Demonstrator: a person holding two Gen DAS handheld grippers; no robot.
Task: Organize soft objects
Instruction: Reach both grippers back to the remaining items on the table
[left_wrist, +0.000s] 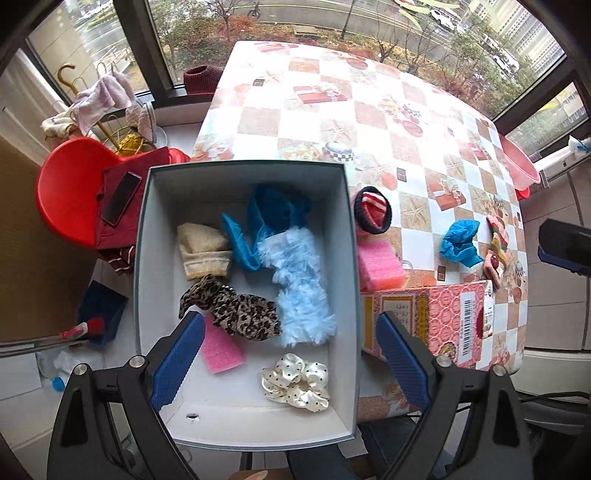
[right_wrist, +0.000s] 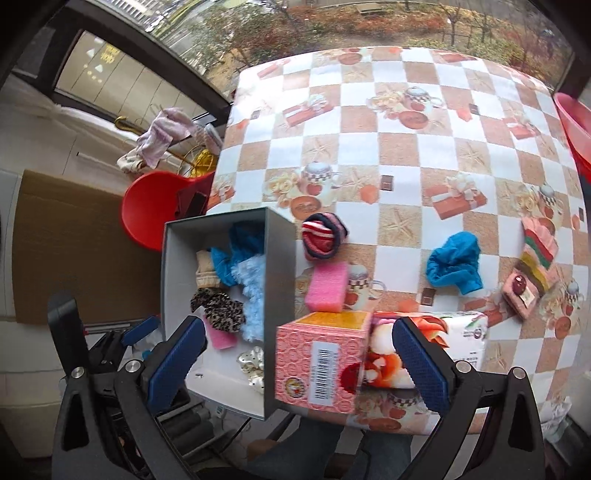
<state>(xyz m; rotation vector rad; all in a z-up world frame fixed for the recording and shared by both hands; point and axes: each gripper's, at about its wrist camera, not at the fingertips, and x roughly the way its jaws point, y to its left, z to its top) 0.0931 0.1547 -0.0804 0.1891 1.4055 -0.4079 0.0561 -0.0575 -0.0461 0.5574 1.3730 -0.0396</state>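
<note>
A grey box (left_wrist: 147, 221) (right_wrist: 280, 258) holds soft things: a beige sock (left_wrist: 201, 249), blue cloth (left_wrist: 273, 210), light blue fluffy item (left_wrist: 299, 288), leopard scrunchie (left_wrist: 236, 312), pink sponge (left_wrist: 221, 349) and cream dotted scrunchie (left_wrist: 295, 380). My left gripper (left_wrist: 290, 358) is open and empty above the box. My right gripper (right_wrist: 295, 363) is open and empty above the box's right wall. On the table lie a striped sock ball (left_wrist: 373, 214) (right_wrist: 323, 236), a pink sponge (left_wrist: 378, 266) (right_wrist: 328, 286), a blue cloth (left_wrist: 460, 242) (right_wrist: 454, 264) and a striped sock (right_wrist: 537, 254).
A pink patterned carton (left_wrist: 424, 319) (right_wrist: 321, 363) and a tissue pack (right_wrist: 428, 347) lie at the table's near edge. A red chair (left_wrist: 70, 184) with a phone (left_wrist: 121, 197) stands left of the box. A pink basin (left_wrist: 517, 166) sits at the table's right side.
</note>
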